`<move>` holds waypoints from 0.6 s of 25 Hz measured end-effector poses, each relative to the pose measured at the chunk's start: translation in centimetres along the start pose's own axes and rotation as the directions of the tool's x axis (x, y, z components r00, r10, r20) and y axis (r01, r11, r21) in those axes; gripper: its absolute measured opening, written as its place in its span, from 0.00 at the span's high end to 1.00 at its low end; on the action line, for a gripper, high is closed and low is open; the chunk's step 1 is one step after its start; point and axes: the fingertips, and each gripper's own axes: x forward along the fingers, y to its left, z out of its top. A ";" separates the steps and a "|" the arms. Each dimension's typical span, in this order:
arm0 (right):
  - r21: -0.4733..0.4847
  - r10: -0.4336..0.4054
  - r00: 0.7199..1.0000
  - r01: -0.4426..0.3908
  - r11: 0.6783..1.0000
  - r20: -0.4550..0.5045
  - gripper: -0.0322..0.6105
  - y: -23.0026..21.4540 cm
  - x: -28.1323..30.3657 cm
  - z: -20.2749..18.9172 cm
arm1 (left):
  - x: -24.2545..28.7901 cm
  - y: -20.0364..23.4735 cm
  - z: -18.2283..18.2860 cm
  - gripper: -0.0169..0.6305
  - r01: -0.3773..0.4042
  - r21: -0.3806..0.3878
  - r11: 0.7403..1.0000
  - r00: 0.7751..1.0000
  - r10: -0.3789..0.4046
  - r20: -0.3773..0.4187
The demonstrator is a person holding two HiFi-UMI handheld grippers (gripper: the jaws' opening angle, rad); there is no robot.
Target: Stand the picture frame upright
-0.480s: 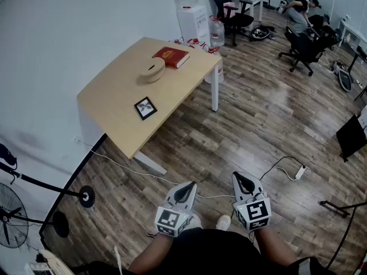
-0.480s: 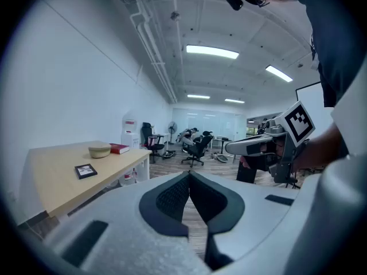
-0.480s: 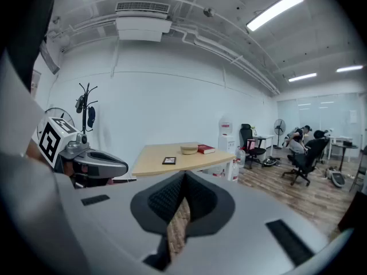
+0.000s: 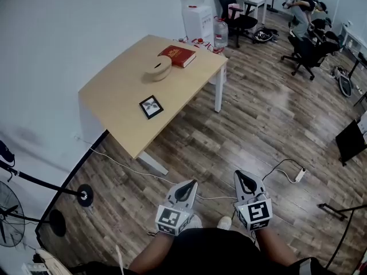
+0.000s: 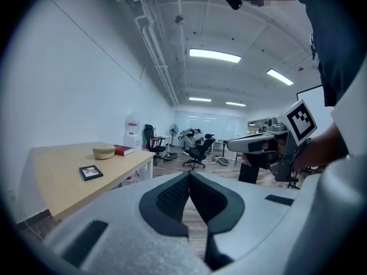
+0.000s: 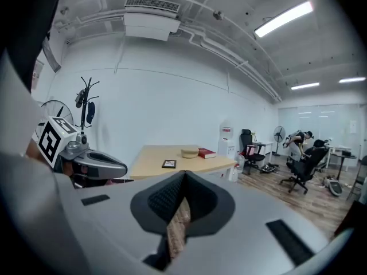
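Note:
A small black picture frame [image 4: 151, 106] lies flat on the light wooden table [image 4: 123, 125], near its front part; it also shows in the left gripper view [image 5: 90, 172] and the right gripper view [image 6: 168, 164]. Both grippers hang low in front of the person's body, over the floor and well short of the table. My left gripper [image 4: 187, 187] has its jaws together at the tips, with nothing between them. My right gripper [image 4: 245, 179] is shut and empty too.
A tan bowl-like object [image 4: 157, 69] and a red book [image 4: 178, 56] lie at the table's far end. A water dispenser [image 4: 198, 16], office chairs [image 4: 307, 50] and a person stand beyond. A cable and power strip [image 4: 298, 173] lie on the wood floor; a fan stand [image 4: 57, 191] is at left.
The head view has shifted slightly, so the table and frame sit a little to the right and lower. Both grippers keep their places.

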 end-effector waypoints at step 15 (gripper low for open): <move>0.071 0.093 0.992 -0.099 0.993 0.091 0.94 6.3 6.6 3.6 | -4.4 8.9 -0.6 0.97 -0.048 0.034 0.998 0.999 0.048 0.005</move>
